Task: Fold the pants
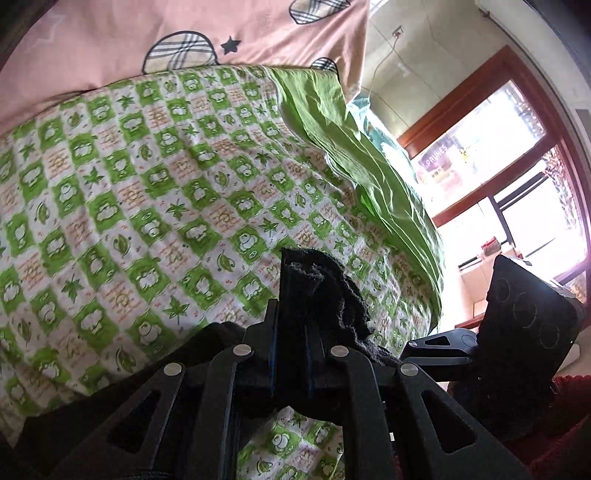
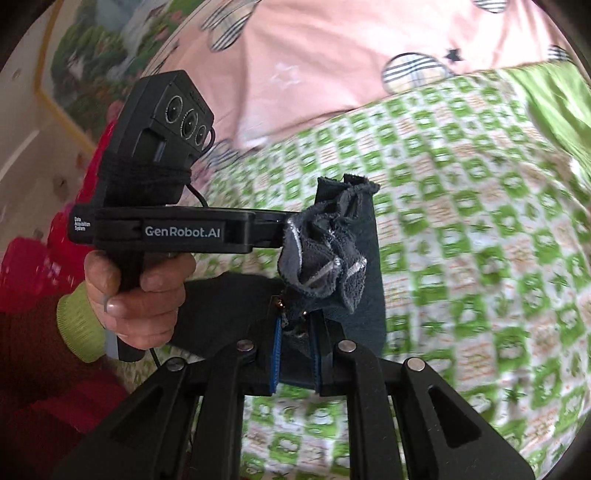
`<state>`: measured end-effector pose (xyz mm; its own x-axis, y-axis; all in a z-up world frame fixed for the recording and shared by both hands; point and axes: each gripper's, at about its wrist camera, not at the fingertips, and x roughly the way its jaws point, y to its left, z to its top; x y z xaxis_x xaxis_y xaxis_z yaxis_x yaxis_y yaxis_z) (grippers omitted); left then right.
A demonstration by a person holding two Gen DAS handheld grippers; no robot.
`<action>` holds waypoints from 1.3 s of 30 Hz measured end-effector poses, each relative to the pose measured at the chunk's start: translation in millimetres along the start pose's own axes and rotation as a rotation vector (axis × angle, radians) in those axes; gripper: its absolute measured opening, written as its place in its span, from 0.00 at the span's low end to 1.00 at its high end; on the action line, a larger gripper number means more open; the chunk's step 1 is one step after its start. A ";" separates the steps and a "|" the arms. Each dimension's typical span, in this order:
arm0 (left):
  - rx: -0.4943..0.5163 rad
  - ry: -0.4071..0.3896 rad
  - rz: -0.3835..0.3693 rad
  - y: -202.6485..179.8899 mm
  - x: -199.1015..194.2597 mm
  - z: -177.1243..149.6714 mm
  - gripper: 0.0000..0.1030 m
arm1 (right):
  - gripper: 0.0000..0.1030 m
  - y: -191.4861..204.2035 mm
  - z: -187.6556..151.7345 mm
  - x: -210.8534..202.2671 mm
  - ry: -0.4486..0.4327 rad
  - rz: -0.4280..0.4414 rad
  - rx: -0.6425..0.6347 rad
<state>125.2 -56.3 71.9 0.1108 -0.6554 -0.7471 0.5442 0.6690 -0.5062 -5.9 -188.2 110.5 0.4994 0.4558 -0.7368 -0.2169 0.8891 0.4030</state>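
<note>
The dark pants (image 1: 325,291) are bunched and lifted above the bed. In the left wrist view my left gripper (image 1: 291,317) is shut on a wad of the dark fabric, which sticks up past the fingertips. In the right wrist view my right gripper (image 2: 297,328) is shut on another bunched part of the pants (image 2: 328,251), whose frayed grey edge crumples above the blue pads (image 2: 276,354). The left gripper (image 2: 284,232) comes in from the left and meets the same bunch. The right gripper's body (image 1: 524,317) shows at the right of the left wrist view.
A green and white checked bedsheet (image 1: 155,192) covers the bed below. A plain green cover (image 1: 354,155) lies along its right side. A pink pillow or quilt (image 1: 207,33) lies at the far end. A window with a red wooden frame (image 1: 517,155) is beyond the bed.
</note>
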 end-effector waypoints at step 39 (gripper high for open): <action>-0.595 -0.158 0.253 146.2 -68.9 -182.5 0.12 | 0.44 82.2 -40.0 153.8 0.427 0.109 -0.242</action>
<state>45.4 150.6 -29.2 0.3205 -0.4657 -0.8248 -0.0613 0.8587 -0.5087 19.5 -43.3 8.6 0.0859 0.4778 -0.8743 -0.4627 0.7963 0.3897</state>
